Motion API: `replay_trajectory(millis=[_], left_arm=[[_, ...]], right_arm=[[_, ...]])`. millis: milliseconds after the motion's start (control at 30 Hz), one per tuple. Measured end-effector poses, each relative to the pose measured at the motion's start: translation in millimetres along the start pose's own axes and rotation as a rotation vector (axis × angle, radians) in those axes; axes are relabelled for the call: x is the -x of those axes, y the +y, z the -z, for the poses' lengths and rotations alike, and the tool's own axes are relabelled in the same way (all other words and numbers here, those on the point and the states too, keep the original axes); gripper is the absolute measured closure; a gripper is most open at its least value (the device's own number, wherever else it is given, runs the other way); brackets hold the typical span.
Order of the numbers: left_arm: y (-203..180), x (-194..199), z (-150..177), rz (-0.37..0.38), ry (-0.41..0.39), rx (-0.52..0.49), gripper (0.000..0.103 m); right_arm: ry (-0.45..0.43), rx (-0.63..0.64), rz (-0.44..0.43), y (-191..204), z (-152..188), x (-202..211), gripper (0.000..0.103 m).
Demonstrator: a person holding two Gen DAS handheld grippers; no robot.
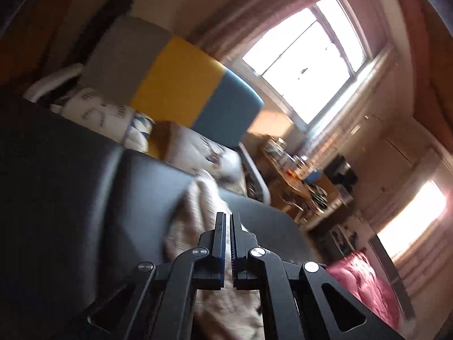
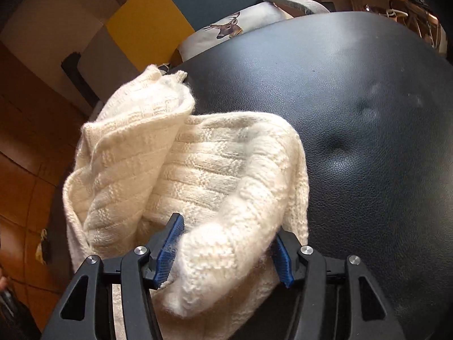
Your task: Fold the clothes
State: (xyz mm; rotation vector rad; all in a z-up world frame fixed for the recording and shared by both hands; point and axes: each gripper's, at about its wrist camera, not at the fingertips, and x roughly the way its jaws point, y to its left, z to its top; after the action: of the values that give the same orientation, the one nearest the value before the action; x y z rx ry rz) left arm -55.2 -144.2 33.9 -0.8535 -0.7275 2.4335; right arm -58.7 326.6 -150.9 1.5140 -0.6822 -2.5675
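Note:
A cream cable-knit sweater lies bunched on a black leather seat, one part draped over the seat's left edge. My right gripper is open wide, and a thick rolled fold of the sweater fills the gap between its blue pads. In the left wrist view the same sweater runs up the black seat to my left gripper. Its fingers are pressed nearly together on the knit at the tips. This view is tilted and blurred.
Behind the seat stands a chair back in grey, yellow and blue, with printed cushions next to it. A cluttered wooden desk sits under a bright window. Pink fabric lies at lower right. The floor is orange tile.

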Motion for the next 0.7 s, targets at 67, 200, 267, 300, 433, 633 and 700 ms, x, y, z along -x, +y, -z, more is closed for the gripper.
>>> replay_trajectory(millis=[67, 200, 267, 300, 433, 633, 700], left_arm=[[19.0, 6.1, 1.8, -0.096, 0.005, -0.021, 0.1], [9.6, -27.5, 50.4, -0.13, 0.172, -0.136, 0.094], [-17.1, -61.3, 84.6, -0.056, 0.28, -0.216, 0.084], [-33.5, -76.2, 98.7, -0.028, 0.319, -0.271, 0.079], [-89.9, -128.9, 146.0, 0.014, 0.439, -0.508, 0.062], [-105.2, -183.0, 164.6, -0.024, 0.529, -0.617, 0.061], [-97.5, -191.1, 160.6, -0.019, 0.529, -0.564, 0.064]], right_arm=[[0.001, 0.018, 0.028, 5.4, -0.7, -3.5, 0.042], [-0.006, 0.031, 0.05, 11.1, -1.1, -7.9, 0.038], [-0.009, 0.032, 0.057, 13.1, -1.5, -9.6, 0.038], [-0.008, 0.032, 0.06, 13.8, -2.1, -10.3, 0.037], [0.004, 0.038, 0.062, 15.7, -4.1, -12.0, 0.037], [-0.007, 0.044, 0.029, 10.9, 0.1, -7.2, 0.035], [-0.012, 0.062, 0.017, 9.4, 3.0, -4.8, 0.03]])
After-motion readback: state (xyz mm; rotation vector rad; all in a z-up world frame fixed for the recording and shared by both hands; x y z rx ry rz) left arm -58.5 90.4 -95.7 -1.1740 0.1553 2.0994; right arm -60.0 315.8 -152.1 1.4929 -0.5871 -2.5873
